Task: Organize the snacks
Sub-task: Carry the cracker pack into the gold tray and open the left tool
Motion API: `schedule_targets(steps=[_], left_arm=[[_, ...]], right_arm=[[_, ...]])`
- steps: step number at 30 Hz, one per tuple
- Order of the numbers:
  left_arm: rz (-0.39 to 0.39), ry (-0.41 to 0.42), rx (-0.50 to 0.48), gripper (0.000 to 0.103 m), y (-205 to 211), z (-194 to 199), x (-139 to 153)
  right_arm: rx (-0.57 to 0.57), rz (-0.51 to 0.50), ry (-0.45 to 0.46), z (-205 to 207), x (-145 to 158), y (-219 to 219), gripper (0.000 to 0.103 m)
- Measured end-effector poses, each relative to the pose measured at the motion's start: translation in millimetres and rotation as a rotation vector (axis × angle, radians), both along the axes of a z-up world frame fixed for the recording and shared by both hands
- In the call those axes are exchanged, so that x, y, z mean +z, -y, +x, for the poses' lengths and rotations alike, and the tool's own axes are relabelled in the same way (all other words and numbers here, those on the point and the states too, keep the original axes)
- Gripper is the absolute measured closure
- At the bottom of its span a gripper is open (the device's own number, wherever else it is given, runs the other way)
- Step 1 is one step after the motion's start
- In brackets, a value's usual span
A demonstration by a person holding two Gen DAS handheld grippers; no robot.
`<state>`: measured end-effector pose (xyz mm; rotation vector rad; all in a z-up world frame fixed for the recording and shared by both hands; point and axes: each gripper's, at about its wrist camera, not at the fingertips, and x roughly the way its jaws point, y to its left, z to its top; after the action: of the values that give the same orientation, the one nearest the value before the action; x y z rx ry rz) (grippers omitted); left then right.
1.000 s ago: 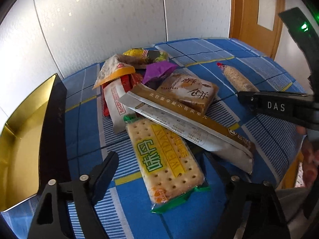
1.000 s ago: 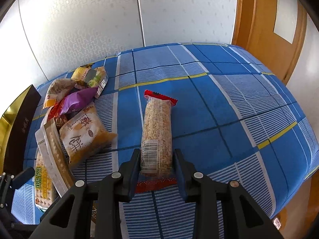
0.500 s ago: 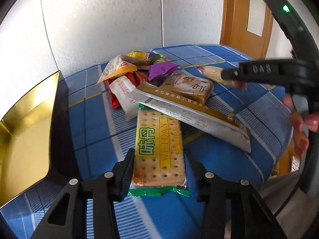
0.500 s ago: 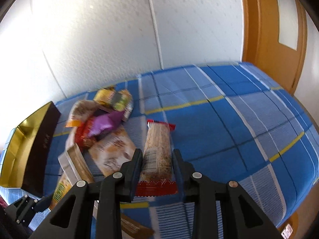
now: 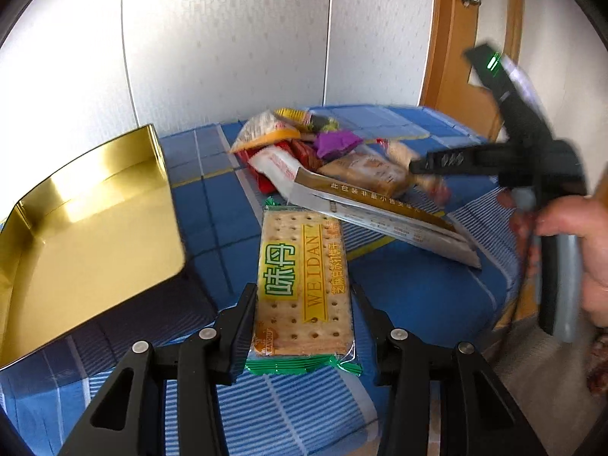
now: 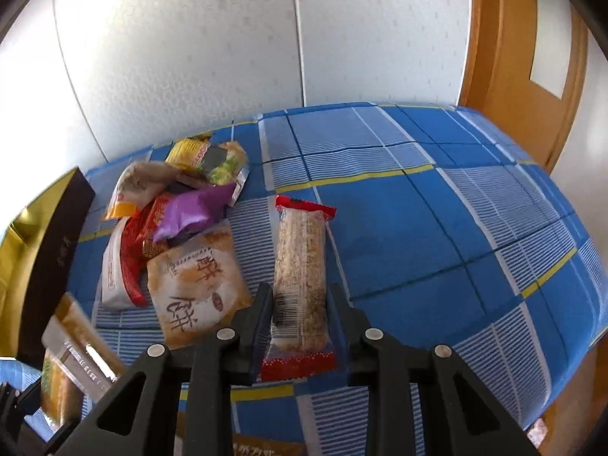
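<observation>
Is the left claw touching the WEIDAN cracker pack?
Touching. The left wrist view shows the left claw pressing both fingers against the sides of the cracker pack.

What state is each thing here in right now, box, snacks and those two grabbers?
Gold box: open, nothing inside.
Cracker pack: sealed, gripped by left gripper.
Grain bar: sealed, gripped by right gripper.
Snack pile: heaped on the blue cloth.
Door: closed.

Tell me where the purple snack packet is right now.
In the right wrist view, the purple packet lies atop the snack pile on the left, between the red packet and the yellow packet.
</observation>
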<state>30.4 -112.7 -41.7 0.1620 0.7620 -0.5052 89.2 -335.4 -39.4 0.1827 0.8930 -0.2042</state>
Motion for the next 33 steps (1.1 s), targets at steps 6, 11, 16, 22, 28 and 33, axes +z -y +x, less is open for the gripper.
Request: schedule_targets(steps=[6,11,16,22,28,33], left_arm=[[-0.052,0.048,-0.015,0.056,-10.0,-10.5,19.5],[-0.078,0.075,0.005,0.056,-23.3,-10.4,32.9],[-0.077,0.109,0.048,0.056,-44.5,-6.2,41.3],[-0.088,0.134,0.143,0.056,-84.3,6.5,47.2],[-0.077,0.147,0.27,0.056,-131.3,25.0,45.8],[-0.058,0.147,0.363,0.056,-166.0,40.4,40.3]], right_arm=[[-0.003,-0.071,-0.026,7.0,-5.0,-0.8,0.071],[-0.033,-0.04,-0.049,14.1,-11.0,5.2,0.071],[-0.047,-0.046,-0.044,13.5,-11.0,5.2,0.073],[-0.07,0.035,-0.016,7.1,-6.4,8.3,0.073],[-0.084,0.042,0.031,2.7,3.5,4.2,0.073],[-0.067,0.059,0.096,-4.4,14.0,-8.6,0.073]])
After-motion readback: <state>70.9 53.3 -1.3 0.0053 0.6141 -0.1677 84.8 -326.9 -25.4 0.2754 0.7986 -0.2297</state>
